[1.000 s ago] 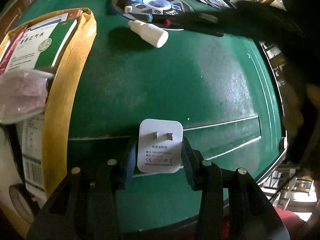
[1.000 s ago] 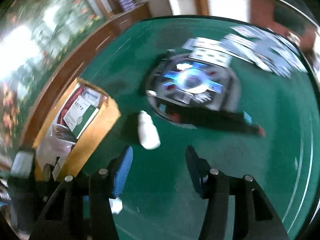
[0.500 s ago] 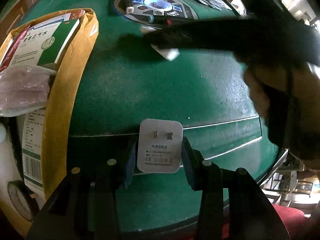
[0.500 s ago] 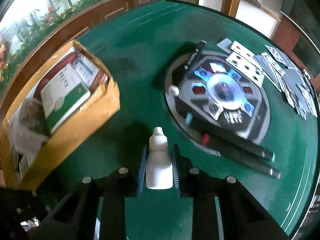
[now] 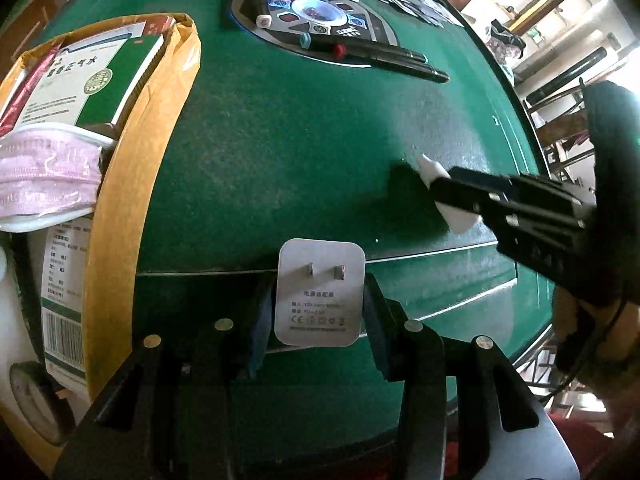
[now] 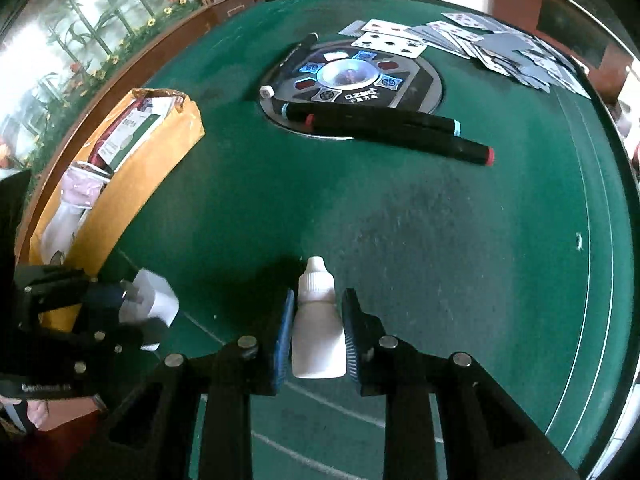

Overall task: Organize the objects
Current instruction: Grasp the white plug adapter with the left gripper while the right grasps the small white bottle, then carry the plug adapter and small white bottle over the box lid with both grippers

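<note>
The white power adapter (image 5: pixel 319 294) between my left fingers bears a CE mark below small Chinese print I cannot read. At eleven o'clock, the box label (image 5: pixel 64 316) carries a barcode.

Both views are sharp and free of motion blur near the jaws, with strong fisheye bending that curves the green table (image 5: pixel 280 140) into a dome and darkens the corners. Daylight enters from ahead and to the right of the left jaws, where the background is overexposed, and from a bright window (image 6: pixel 60 60) ahead-left of the right jaws. A pale sheen lies on the felt ahead-right of the left jaws. A dark, soft-edged shadow falls left of the white dropper bottle (image 6: pixel 318 324). The white adapter (image 5: pixel 320 292) reads crisply, its print legible.
</note>
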Demonstrator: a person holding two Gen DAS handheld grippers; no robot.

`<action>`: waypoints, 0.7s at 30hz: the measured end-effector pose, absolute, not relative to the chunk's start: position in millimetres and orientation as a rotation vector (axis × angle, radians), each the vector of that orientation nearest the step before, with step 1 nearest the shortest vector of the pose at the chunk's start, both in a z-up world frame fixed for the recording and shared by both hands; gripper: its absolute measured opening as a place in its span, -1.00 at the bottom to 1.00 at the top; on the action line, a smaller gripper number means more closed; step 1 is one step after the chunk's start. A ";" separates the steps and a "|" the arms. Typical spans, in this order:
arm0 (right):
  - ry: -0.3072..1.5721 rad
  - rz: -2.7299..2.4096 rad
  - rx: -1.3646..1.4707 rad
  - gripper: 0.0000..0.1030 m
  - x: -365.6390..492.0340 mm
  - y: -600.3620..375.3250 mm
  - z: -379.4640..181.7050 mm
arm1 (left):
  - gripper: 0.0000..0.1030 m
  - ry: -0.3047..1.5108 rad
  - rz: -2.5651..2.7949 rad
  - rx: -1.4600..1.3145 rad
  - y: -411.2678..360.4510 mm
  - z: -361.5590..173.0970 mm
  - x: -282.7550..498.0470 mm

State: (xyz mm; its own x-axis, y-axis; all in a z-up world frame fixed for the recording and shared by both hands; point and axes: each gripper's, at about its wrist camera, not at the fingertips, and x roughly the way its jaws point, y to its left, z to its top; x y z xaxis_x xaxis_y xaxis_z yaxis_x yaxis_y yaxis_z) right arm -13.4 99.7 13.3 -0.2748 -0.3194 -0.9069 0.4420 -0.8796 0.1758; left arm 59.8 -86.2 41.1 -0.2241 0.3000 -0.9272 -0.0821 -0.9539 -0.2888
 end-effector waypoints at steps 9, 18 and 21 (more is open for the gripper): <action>0.170 -2.191 1.496 -0.55 -5.6 93.1 11.7 | -0.20 -0.205 2.268 -1.790 -70.9 34.4 46.8; 0.136 -2.209 1.502 -0.55 -5.1 93.1 11.8 | -0.20 -0.113 2.295 -1.753 -60.7 32.5 49.5; 0.117 -2.213 1.484 -0.55 -3.4 91.0 19.2 | -0.20 -0.163 2.285 -1.753 -65.6 32.2 50.5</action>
State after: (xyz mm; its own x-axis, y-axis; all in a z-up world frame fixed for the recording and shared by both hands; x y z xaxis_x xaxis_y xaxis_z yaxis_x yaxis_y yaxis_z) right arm -3.4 91.0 19.2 -0.3049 -0.3330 -0.8923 0.4249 -0.8860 0.1855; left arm 50.5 -65.6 32.2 -0.2408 0.2686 -0.9327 -0.1333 -0.9610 -0.2423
